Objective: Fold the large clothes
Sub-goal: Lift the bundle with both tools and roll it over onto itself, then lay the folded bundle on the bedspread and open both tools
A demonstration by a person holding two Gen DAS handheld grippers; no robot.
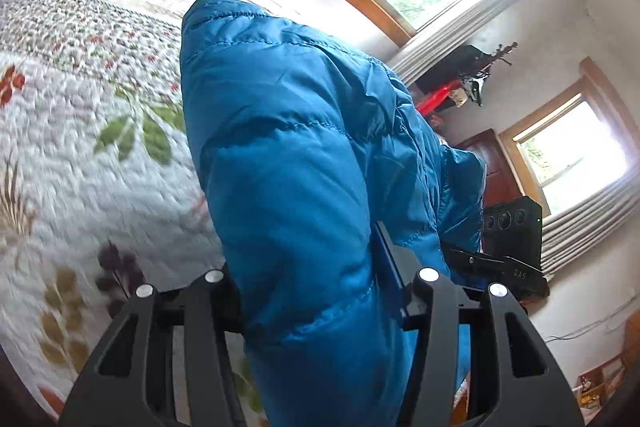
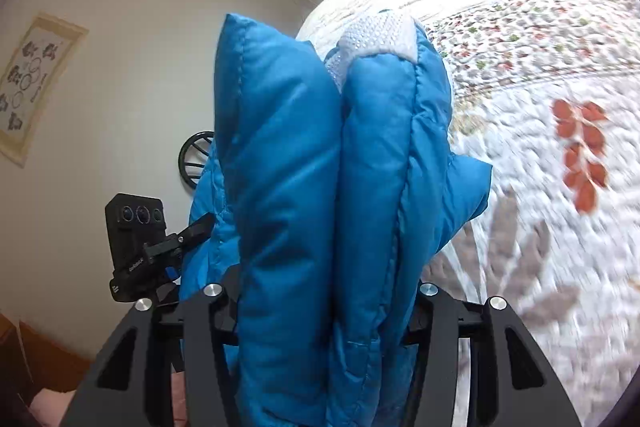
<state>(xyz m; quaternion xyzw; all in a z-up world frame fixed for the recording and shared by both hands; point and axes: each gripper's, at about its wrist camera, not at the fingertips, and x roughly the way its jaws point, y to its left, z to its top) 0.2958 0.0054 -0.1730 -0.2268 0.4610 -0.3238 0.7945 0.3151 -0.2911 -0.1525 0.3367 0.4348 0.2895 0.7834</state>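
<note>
With a thick bunch of the bright blue quilted puffer jacket (image 1: 296,163) clamped in the left gripper (image 1: 320,291) and a doubled edge of it, white knit lining showing at the top, pinched in the right gripper (image 2: 320,307), the step in hand looks like lifting the garment clear of the floral quilted bed (image 1: 80,147) to carry a fold over. The next move probably calls for both hands travelling together, keeping the slippery padding taut, then lowering it flat onto the bed before letting go.
</note>
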